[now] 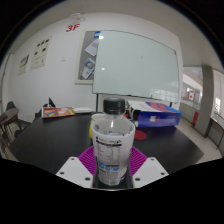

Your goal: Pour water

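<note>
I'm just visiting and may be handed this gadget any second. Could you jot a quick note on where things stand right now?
Gripper: fingers are around the bottle, which stands upright between the pink pads; whether they press on it cannot be told.
Bottle: clear plastic, dark cap on, on the dark table.
Beyond it: a blue box and a book on the table, a whiteboard on the wall.
Done: gripper brought to the bottle.
Left: no cup is in view; find one, uncap, pour.
</note>
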`<state>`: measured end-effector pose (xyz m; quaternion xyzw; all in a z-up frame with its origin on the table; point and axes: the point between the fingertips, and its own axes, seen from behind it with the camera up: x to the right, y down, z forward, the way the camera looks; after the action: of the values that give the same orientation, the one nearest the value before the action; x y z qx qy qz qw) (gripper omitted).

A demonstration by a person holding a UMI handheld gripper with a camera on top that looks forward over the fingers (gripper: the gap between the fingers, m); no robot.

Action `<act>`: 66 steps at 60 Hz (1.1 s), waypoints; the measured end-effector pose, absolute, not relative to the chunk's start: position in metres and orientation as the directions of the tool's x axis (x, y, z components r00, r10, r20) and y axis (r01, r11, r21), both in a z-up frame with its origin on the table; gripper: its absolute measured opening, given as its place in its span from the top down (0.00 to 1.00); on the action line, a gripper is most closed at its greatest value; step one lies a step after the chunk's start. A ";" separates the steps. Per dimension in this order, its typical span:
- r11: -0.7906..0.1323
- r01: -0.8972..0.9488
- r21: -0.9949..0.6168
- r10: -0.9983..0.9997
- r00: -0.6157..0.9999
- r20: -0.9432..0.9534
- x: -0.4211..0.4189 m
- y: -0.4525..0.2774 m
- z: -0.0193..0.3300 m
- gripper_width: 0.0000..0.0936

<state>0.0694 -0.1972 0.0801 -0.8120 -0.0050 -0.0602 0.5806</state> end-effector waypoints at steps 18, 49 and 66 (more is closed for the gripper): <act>-0.358 0.349 -0.866 -0.249 0.858 0.449 0.217 -0.155 0.177 0.60; -0.134 0.963 0.236 -0.169 -0.257 0.952 0.149 0.051 0.287 0.60; 0.074 0.764 0.641 -0.095 -0.635 0.767 0.099 0.081 0.193 0.60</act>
<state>0.0994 0.0807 0.1934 -0.2575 -0.6486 -0.6298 0.3410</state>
